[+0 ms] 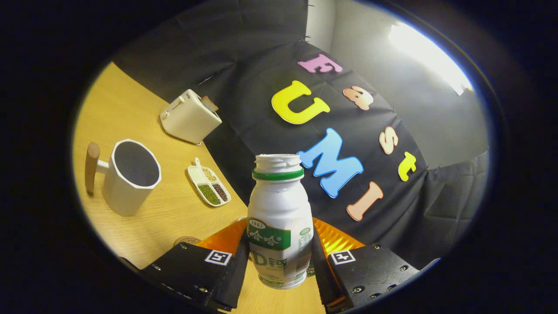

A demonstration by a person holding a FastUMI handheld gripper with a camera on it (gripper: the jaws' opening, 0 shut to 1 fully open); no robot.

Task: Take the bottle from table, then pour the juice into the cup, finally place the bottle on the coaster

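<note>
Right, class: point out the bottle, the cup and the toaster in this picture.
bottle (pixel 279 205): gripper view, on its white body, between the fingers.
cup (pixel 122 196): gripper view, on its white side wall.
toaster (pixel 189 118): gripper view, on its side face.

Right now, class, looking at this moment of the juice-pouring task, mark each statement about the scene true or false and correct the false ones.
1. The tongs grip the bottle from both sides. True.
2. The bottle has its cap on. False: its mouth is open.
3. The cup lies on its side. False: it stands upright on the table.
4. A divided dish lies between the cup and the bottle. True.
5. A toaster stands beyond the cup. True.
</note>
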